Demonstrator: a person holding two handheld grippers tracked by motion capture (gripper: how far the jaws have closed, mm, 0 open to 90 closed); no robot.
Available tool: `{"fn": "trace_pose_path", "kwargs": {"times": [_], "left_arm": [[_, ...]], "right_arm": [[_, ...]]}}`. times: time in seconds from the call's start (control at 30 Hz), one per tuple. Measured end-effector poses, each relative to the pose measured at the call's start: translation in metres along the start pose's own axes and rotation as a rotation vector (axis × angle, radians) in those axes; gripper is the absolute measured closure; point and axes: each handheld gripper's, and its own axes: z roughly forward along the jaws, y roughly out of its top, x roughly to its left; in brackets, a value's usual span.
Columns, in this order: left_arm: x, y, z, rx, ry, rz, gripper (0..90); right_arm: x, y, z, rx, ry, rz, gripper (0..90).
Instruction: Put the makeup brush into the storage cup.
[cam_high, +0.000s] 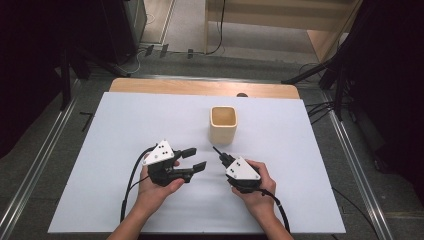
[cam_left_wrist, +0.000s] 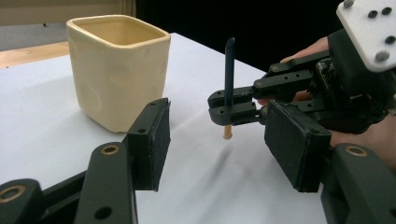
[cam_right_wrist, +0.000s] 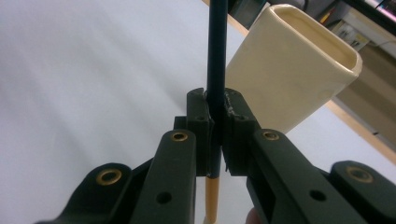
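Observation:
A cream square cup (cam_high: 223, 125) stands upright on the white table (cam_high: 125, 130). In front of it, my right gripper (cam_high: 221, 157) is shut on a dark pencil (cam_high: 216, 149) with a tan end. In the right gripper view the jaws (cam_right_wrist: 217, 126) pinch the pencil (cam_right_wrist: 217, 56) at its lower part, with the cup (cam_right_wrist: 289, 70) behind. In the left gripper view the pencil (cam_left_wrist: 229, 70) stands upright, its tan end on or just above the table, with the cup (cam_left_wrist: 119, 70) beside it. My left gripper (cam_high: 196, 157) is open and empty, pointing at the right gripper (cam_left_wrist: 233, 106); its pads (cam_left_wrist: 156, 140) are wide apart.
The table's wooden far edge (cam_high: 200, 87) lies behind the cup. Beyond and to the sides are grey floor, metal rails (cam_high: 350, 150) and dark stands (cam_high: 65, 75). Cables (cam_high: 131, 180) trail from both grippers toward the near edge.

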Motion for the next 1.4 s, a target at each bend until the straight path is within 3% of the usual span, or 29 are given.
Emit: {"fn": "trace_pose_path", "kwargs": {"times": [0.17,0.33,0.67,0.93,1.4], "left_arm": [[-0.001,0.000,0.001,0.005,-0.003,-0.001,42.3],[-0.002,0.000,0.002,0.011,-0.008,0.000,44.0],[-0.004,0.000,0.005,0.028,-0.004,0.004,48.1],[-0.003,-0.001,0.007,0.048,0.003,-0.010,55.8],[-0.002,-0.003,0.013,0.088,-0.009,-0.032,67.1]], "right_arm": [[0.003,0.000,0.001,0.005,-0.029,-0.073,84.2],[0.009,0.001,0.003,0.003,-0.045,-0.181,84.2],[0.019,0.002,0.006,0.010,-0.080,-0.317,84.2],[0.025,0.003,0.007,0.011,-0.098,-0.388,84.2],[0.032,0.004,0.008,0.021,-0.125,-0.462,84.2]]}}
